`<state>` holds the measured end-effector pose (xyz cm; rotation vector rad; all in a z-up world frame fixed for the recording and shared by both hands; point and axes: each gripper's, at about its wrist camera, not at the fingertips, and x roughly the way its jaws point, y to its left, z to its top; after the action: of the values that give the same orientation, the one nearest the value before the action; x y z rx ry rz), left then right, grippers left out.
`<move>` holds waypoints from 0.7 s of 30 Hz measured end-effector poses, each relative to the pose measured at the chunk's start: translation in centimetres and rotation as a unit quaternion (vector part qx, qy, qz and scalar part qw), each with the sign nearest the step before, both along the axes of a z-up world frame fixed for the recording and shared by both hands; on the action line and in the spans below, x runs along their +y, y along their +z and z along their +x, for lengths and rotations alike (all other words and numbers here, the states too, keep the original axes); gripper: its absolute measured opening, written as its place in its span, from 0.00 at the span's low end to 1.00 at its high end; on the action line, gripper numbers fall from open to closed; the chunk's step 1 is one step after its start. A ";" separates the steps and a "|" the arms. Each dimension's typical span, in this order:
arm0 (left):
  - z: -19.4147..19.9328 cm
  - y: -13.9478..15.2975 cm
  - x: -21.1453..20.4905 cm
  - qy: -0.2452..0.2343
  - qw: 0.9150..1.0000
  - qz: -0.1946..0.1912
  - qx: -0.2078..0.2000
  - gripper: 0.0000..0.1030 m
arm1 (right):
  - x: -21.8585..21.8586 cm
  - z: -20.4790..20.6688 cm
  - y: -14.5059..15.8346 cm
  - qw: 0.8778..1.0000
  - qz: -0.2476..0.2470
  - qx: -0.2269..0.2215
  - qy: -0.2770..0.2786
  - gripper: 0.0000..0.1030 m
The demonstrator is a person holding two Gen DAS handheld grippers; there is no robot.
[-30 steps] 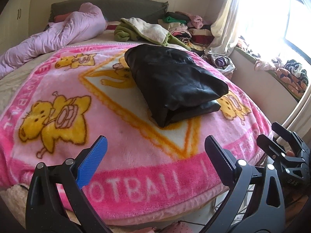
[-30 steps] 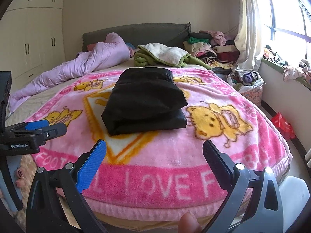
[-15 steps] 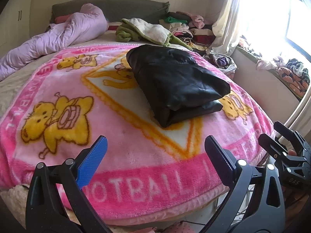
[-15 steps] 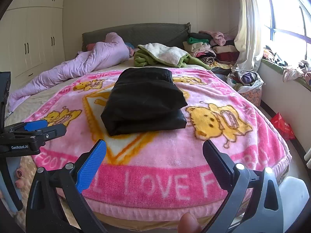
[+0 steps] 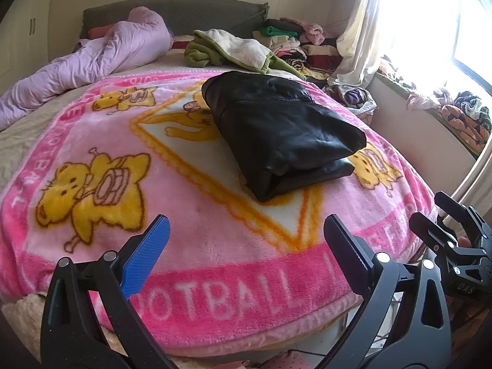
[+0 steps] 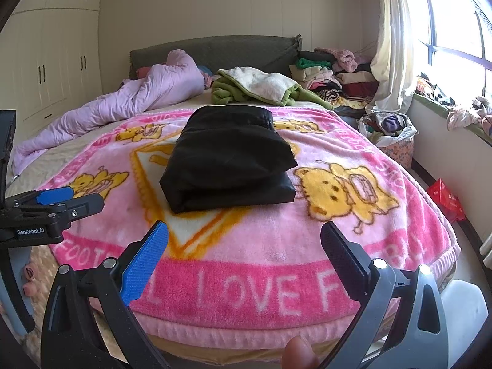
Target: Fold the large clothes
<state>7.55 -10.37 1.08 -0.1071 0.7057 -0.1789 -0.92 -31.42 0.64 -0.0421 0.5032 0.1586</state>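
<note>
A black leather garment (image 5: pixel 283 132) lies folded in a thick rectangle on the pink cartoon blanket (image 5: pixel 196 203) in the middle of the bed; it also shows in the right wrist view (image 6: pixel 229 158). My left gripper (image 5: pixel 246 230) is open and empty, held back over the blanket's near edge. My right gripper (image 6: pixel 244 236) is open and empty too, also short of the garment. The right gripper shows at the right edge of the left wrist view (image 5: pixel 442 215), and the left gripper at the left edge of the right wrist view (image 6: pixel 61 196).
A lilac duvet (image 6: pixel 129 98) lies at the back left. A green and cream garment (image 6: pixel 261 87) lies behind the black one. Stacked clothes (image 6: pixel 332 73) fill the back right corner. A basket of laundry (image 6: pixel 390 132) and a red bag (image 6: pixel 446 196) sit on the floor.
Both views have shifted only slightly; the left gripper has drifted a little. The garment lies as before and both grippers stay open.
</note>
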 end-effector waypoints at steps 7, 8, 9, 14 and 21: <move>0.0 0.0 0.2 0.001 1.000 -0.001 -0.002 0.91 | 0.0 0.0 -0.3 1.000 -0.003 0.000 0.001 0.96; 0.1 0.0 0.3 0.002 1.000 0.000 -0.002 0.91 | 0.0 0.0 -0.3 1.000 -0.003 -0.001 0.001 0.96; 0.0 0.0 0.3 0.003 1.000 0.000 -0.002 0.91 | -0.1 0.0 -0.3 1.000 -0.003 -0.001 0.002 0.96; 0.0 0.1 0.7 0.003 1.000 0.002 -0.002 0.91 | 0.0 0.0 -0.2 1.000 -0.004 -0.001 0.001 0.96; 0.0 0.1 0.9 0.003 1.000 0.006 0.000 0.91 | 0.0 0.0 -0.3 1.000 -0.005 -0.001 0.001 0.96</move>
<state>7.59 -9.47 1.18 -0.0970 0.7072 -0.1685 -0.90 -31.47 0.34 -0.0516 0.5014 0.1580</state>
